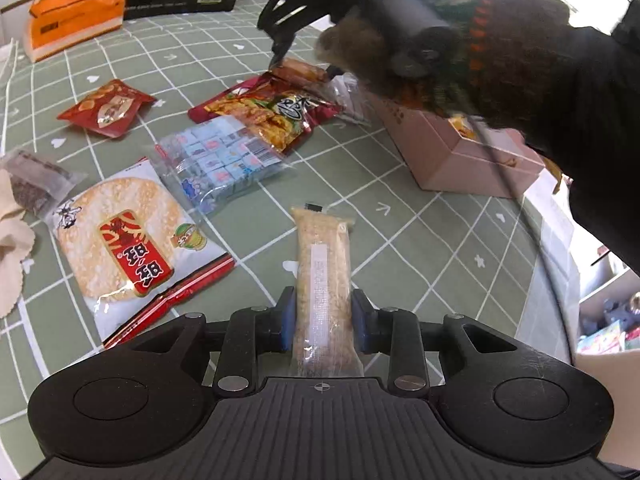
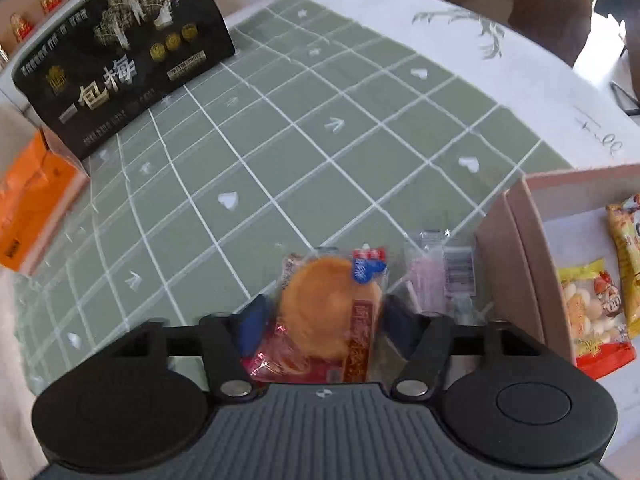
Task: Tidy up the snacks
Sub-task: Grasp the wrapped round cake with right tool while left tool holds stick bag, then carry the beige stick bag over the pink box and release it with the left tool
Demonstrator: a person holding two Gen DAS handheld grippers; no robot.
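Observation:
In the left wrist view my left gripper (image 1: 323, 312) is shut on a long clear-wrapped beige snack bar (image 1: 324, 256) that sticks out forward over the green checked tablecloth (image 1: 420, 248). At the top of that view a gloved hand holds my right gripper (image 1: 304, 65), tips down at a small orange-red packet (image 1: 302, 69). The right wrist view shows that round orange cake packet (image 2: 328, 308) filling the gap between the right gripper's (image 2: 328, 320) pads, which touch its wrapper on both sides. An open pink box (image 2: 516, 240) with snack packs (image 2: 592, 312) inside stands just to the right.
Loose on the cloth lie a big rice-cracker pack (image 1: 128, 248), a clear bag of blue candies (image 1: 220, 156), a red spicy-snack bag (image 1: 276, 114) and a small red packet (image 1: 108, 106). An orange tissue box (image 1: 76, 16) and a black bag (image 2: 120, 56) stand at the back. A purple-tinted clear packet (image 2: 432, 276) lies beside the pink box.

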